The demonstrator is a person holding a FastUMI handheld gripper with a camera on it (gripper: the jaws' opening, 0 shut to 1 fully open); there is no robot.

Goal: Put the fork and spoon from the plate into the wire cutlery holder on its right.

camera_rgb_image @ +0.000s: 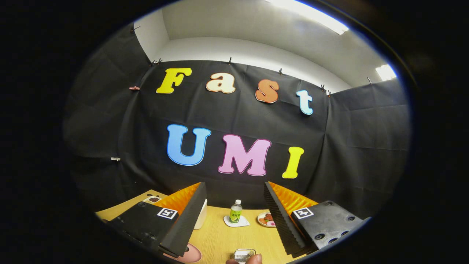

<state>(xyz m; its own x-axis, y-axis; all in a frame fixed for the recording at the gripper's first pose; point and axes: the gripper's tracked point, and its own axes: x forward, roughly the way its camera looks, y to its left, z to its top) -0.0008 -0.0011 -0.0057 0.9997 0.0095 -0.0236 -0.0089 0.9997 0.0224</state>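
The wire holder sits near you on the wooden table, between the fingers of your gripper, which are spread wide and hold nothing. Beyond them a small bottle stands on a coaster. A pink plate lies left.

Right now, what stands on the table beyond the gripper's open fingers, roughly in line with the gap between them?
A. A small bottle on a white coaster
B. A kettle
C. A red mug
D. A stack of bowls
A: a small bottle with a white cap stands on a white coaster on the wooden table, beyond the open gripper.
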